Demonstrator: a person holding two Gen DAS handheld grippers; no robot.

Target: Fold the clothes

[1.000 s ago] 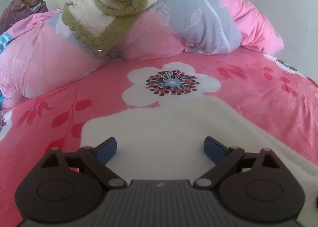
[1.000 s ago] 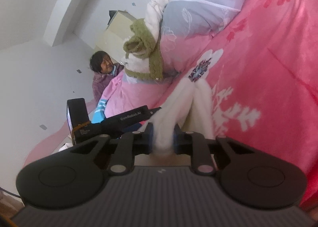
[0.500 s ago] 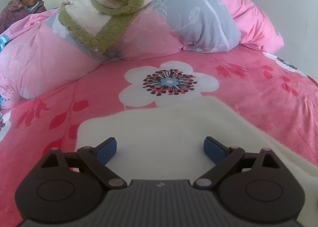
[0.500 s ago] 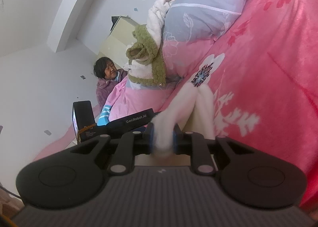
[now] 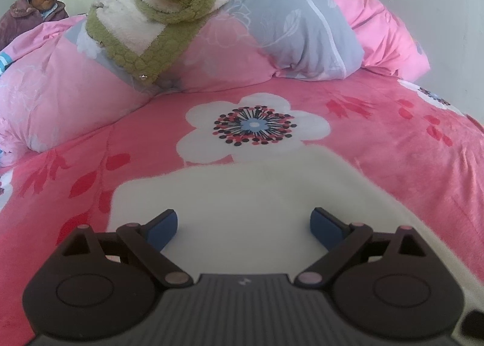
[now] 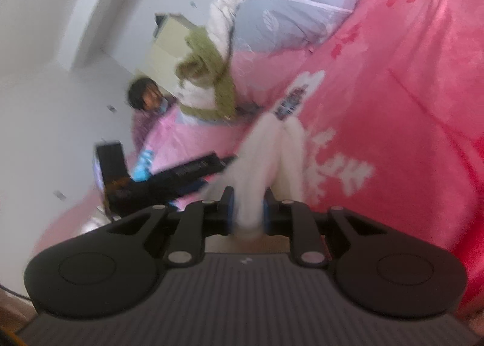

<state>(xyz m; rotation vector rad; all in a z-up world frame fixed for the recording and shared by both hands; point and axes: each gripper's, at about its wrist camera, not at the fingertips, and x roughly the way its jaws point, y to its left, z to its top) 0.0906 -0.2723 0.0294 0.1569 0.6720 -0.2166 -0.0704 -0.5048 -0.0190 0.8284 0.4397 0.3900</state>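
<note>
Cream fleece garment [image 5: 251, 194] lies on the pink bedsheet [image 5: 393, 140]; our right gripper [image 6: 245, 209] is clamped on its bunched edge, our left gripper [image 5: 243, 222] stands apart above it. We fear the thick fleece may slip out, or drag crooked with nothing pinning it.

Home bedroom: bed with pink flowered sheet [image 5: 378, 146], bundled pink-and-grey quilt [image 5: 272, 43] with fleece clothes [image 5: 157, 22] heaped on top, plain white walls [image 5: 438, 13], a person [image 5: 36, 4] sitting beside the bed.
</note>
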